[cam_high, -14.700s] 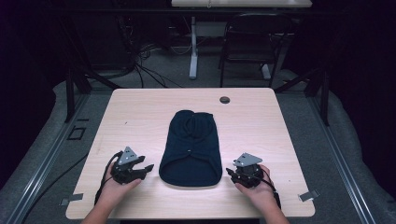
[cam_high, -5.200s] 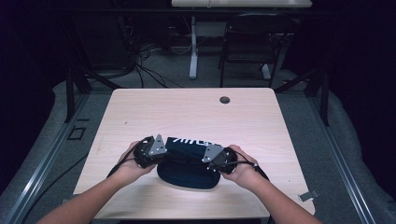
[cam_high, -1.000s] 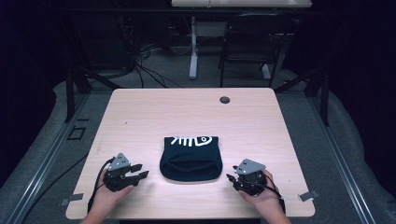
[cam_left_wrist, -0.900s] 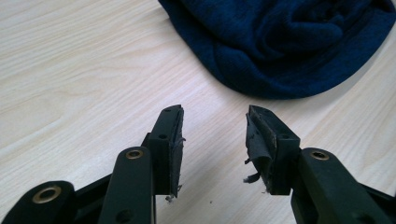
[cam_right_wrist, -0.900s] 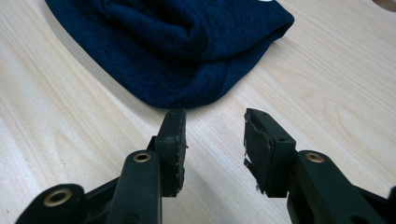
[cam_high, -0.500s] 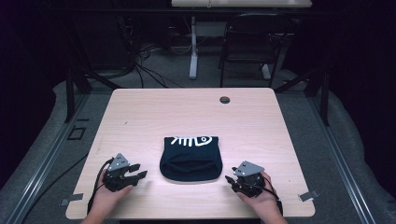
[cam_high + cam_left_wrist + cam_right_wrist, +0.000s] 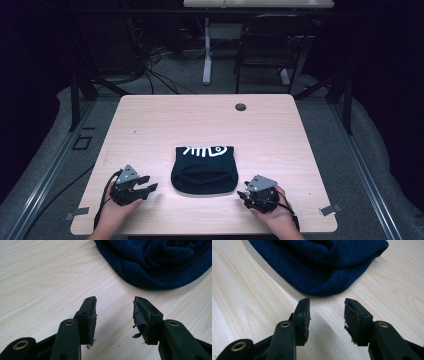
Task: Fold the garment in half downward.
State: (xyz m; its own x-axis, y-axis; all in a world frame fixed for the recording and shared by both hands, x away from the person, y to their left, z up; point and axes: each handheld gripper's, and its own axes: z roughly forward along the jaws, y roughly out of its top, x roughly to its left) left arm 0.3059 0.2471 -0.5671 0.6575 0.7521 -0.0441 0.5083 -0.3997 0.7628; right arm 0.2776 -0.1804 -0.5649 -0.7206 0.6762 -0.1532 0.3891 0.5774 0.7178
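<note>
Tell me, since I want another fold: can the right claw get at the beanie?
Probably yes. The right claw is open, empty, aimed at the beanie, with bare table between them.

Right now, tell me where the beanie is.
In the high view the folded navy beanie lies on the table near its front edge, midway between the open left gripper and right gripper, touching neither.

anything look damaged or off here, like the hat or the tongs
The pad on one finger of the left tongs is frayed, its rubber peeling in curled shreds. The right tongs show similar, lighter wear. The folded navy hat lies neatly on the table.
</note>
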